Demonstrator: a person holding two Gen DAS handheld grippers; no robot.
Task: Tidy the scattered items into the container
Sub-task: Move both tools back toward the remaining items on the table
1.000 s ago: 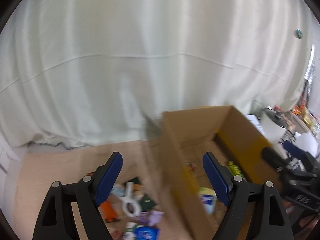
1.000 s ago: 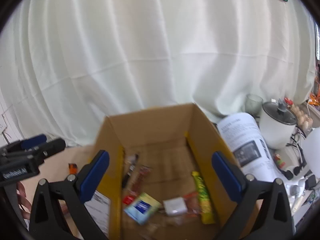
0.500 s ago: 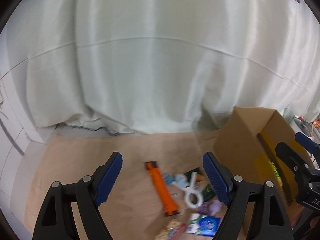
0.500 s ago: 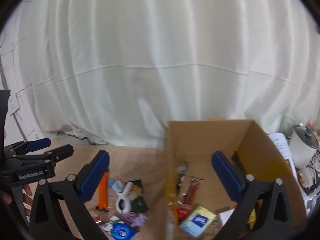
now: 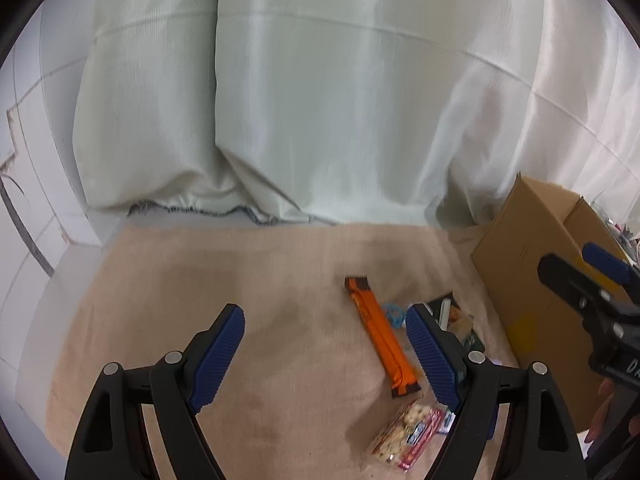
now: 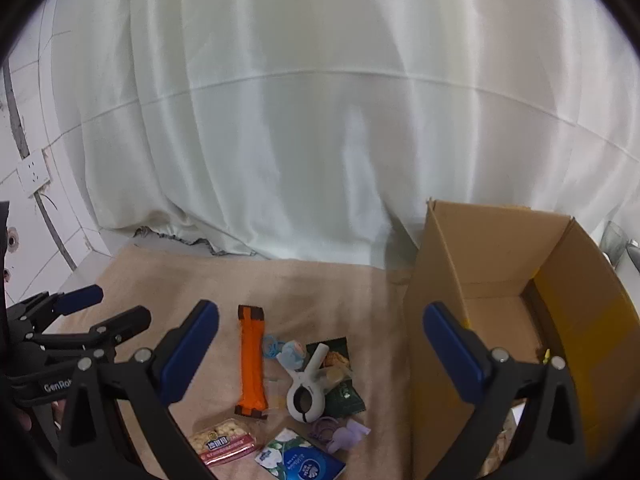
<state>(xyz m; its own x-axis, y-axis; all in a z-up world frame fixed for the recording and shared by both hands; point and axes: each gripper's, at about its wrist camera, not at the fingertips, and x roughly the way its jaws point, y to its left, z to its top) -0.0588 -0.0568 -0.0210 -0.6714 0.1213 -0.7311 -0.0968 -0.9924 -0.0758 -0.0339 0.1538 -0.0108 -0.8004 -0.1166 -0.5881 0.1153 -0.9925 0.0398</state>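
**Both grippers held wide over the scattered pile, box to the right**

The left gripper (image 5: 326, 354) has its jaws wide apart with nothing between the pads. The right gripper (image 6: 320, 354) is likewise spread wide and empty. Neither touches any item.

Nearest the right gripper, at the lower edge of its view, lie a cracker packet (image 6: 222, 442) and a blue-and-white tissue pack (image 6: 300, 460), with a purple hair clip (image 6: 340, 434) just beside the pack. A little farther, framed between the right jaws, sits a white clamp (image 6: 306, 394) lying partly over a dark green sachet (image 6: 344, 398). Left of the clamp lies an orange bar wrapper (image 6: 252, 360), running away from the camera, with a small blue ring (image 6: 272, 346) near its far end. In the left view the same wrapper (image 5: 382, 338) lies between the jaws, closer to the right pad, and the cracker packet (image 5: 408, 434) lies below it.

All of these rest on a tan cloth (image 6: 320, 284).

The cardboard box (image 6: 492, 264) stands open to the right of the pile, beyond the right pad. Its contents are mostly hidden; only a bit of yellow shows low inside.

Behind everything hangs a white curtain (image 6: 320, 120).
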